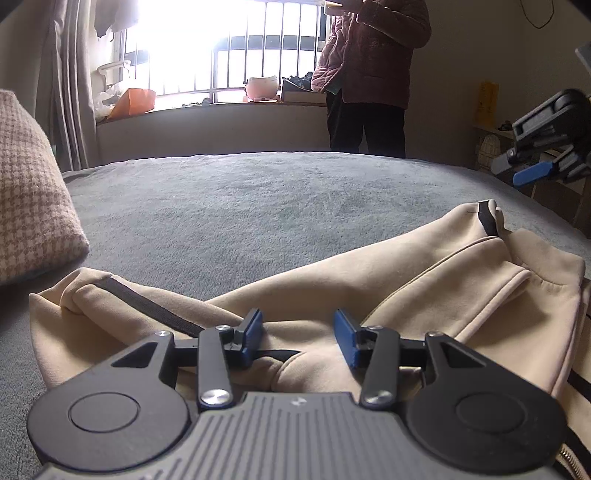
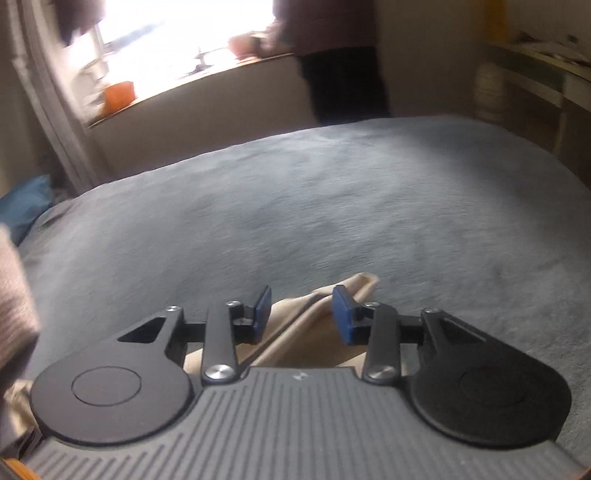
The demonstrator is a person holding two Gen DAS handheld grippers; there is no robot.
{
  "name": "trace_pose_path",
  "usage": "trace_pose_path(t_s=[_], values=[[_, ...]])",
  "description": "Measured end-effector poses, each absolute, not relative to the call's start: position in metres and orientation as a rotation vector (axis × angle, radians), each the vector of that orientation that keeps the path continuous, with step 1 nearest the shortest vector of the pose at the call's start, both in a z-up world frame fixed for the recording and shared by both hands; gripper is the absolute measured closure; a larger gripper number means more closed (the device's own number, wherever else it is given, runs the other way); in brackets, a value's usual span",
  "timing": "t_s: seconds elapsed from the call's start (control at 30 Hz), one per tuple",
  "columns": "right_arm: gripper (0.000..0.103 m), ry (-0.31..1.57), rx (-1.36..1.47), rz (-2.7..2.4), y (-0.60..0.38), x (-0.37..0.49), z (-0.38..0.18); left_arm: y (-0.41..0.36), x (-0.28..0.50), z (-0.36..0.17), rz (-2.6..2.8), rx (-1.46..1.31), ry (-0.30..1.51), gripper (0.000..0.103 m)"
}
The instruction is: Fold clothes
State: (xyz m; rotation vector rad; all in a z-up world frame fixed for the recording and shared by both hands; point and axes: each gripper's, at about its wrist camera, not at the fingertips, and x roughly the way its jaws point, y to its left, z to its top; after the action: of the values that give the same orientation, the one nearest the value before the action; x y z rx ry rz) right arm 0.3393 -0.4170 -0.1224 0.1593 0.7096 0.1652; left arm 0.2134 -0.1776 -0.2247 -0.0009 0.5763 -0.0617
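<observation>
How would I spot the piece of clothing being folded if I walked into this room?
Look at the wide bed covered by a grey-blue fleecy blanket. At its near edge lies a cream sweatshirt-fabric garment with dark stripe trim, crumpled under the left hand-held gripper. Unlike the brown-and-cream houndstooth pillow beside it, it is plain and pale, with narrow black bands.

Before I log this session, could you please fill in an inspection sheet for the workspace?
Surface: grey blanket covers the bed.
Job's things: cream garment with dark stripes lies crumpled at the near edge.
Clutter: checked pillow at left.
Grippers: left gripper open over the garment, pads not pressing it; right gripper open above a garment fold, raised at right in the left view.
Cables: a cord hangs on the far wall.
Surroundings: barred window, curtain, orange bag on the sill, a person standing beyond the bed.
</observation>
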Motion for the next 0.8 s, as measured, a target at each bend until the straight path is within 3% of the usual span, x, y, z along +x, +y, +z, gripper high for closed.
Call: trace_pose_path(t_s=[0.07,0.23,0.3,0.47,0.6,0.8], values=[[0.046,0.71,0.107,0.31,-0.389,0.313,-0.122,-0.177,0.213,-0.225,-0.063,-0.005,0.578,0.058],[0.044,0.872,-0.104,0.388,-0.334,0.283,-0.182,-0.178,0.213,-0.225,-0.061,-0.004,0.582,0.057],[0.039,0.814,-0.136,0.382,-0.329,0.272,-0.202,-0.179,0.214,-0.225,-0.059,-0.002,0.585,0.056],[0.039,0.817,-0.145,0.343,-0.324,0.267,-0.181,-0.175,0.208,-0.215,-0.076,-0.006,0.552,0.054],[0.039,0.745,-0.184,0.353,-0.321,0.241,-0.162,-0.178,0.185,-0.2,-0.088,0.055,0.492,0.044],[0.037,0.827,-0.151,0.286,-0.322,0.243,-0.198,-0.204,0.191,-0.215,-0.074,0.208,0.618,0.038]])
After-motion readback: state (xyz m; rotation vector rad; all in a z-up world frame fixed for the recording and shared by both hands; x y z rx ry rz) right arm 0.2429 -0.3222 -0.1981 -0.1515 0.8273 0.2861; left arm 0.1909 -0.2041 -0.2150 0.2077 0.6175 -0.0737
